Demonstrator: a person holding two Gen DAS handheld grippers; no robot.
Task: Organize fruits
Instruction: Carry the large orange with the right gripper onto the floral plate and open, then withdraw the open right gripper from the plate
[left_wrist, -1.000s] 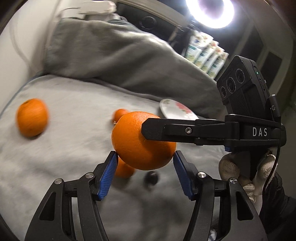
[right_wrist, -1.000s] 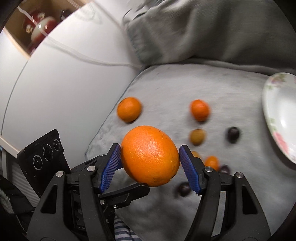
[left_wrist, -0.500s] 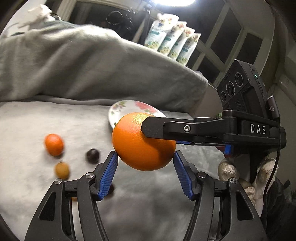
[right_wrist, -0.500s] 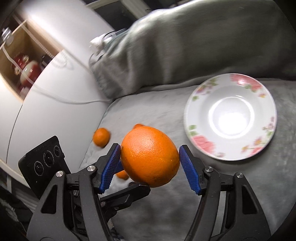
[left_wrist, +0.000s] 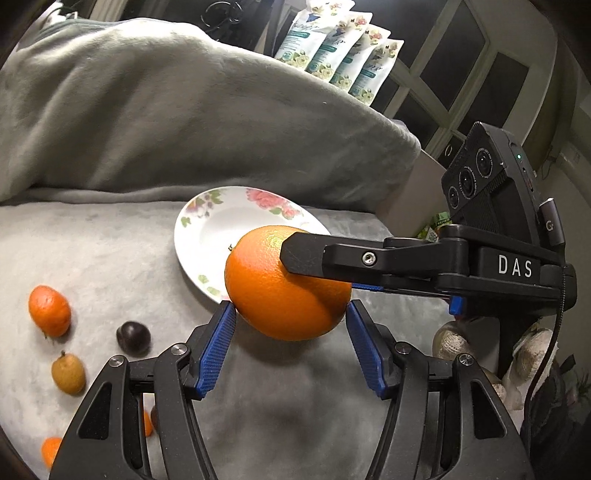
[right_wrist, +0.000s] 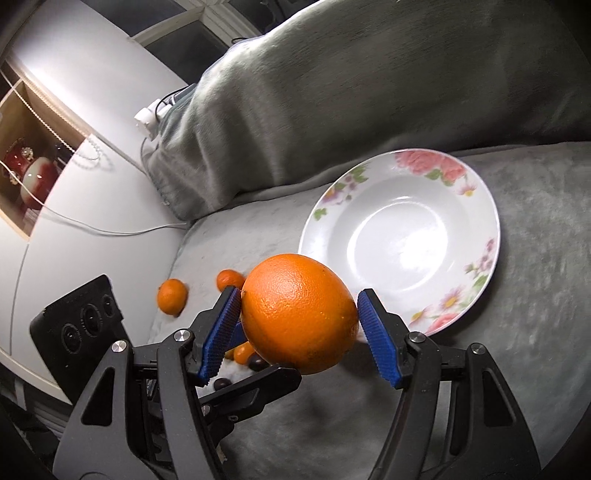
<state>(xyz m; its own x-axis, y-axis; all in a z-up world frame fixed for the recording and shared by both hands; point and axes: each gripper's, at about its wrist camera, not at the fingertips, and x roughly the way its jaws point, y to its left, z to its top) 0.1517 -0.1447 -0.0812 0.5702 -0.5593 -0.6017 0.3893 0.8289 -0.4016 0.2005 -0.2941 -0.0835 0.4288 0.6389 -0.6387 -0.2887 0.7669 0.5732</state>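
The big orange (left_wrist: 284, 288) is bright orange with pitted skin. The plate (right_wrist: 402, 236) is white with pink flowers and green leaves at its rim. The blanket (left_wrist: 166, 122) is grey. The tongs' pads (left_wrist: 216, 350) are ribbed blue on black arms. A plum (left_wrist: 133, 338) is dark purple.

White "DAS" on right gripper (left_wrist: 317, 280) body; pouch labels unreadable.

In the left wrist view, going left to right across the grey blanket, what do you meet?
Small orange mandarin → yellowish-brown small fruit → dark purple plum → large round orange shared by both claws → black right claw reaching in from the right edge.
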